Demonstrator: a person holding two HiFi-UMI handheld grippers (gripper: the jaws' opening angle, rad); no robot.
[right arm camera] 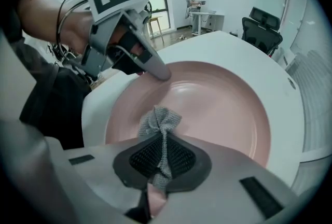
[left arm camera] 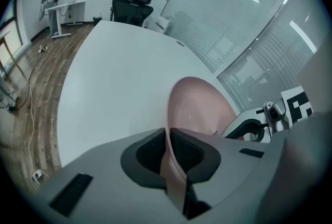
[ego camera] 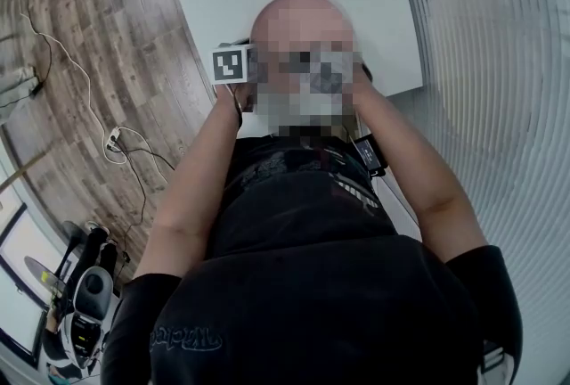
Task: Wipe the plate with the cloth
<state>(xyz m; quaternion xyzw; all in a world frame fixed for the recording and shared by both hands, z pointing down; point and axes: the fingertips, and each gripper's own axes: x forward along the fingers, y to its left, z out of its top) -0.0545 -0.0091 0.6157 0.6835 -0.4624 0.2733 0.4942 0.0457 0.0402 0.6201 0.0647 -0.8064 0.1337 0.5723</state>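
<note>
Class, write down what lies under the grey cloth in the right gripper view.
The pink plate lies under the cloth. The patch directly beneath is covered by the cloth and the right gripper's fingers.

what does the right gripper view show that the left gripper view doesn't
Only the right gripper view: the grey cloth pinched in the right gripper, over the face of the pink plate. Only the left gripper view: the plate's rim seen edge-on, clamped in the left gripper. Both: the plate, the white table, a black chair.
</note>
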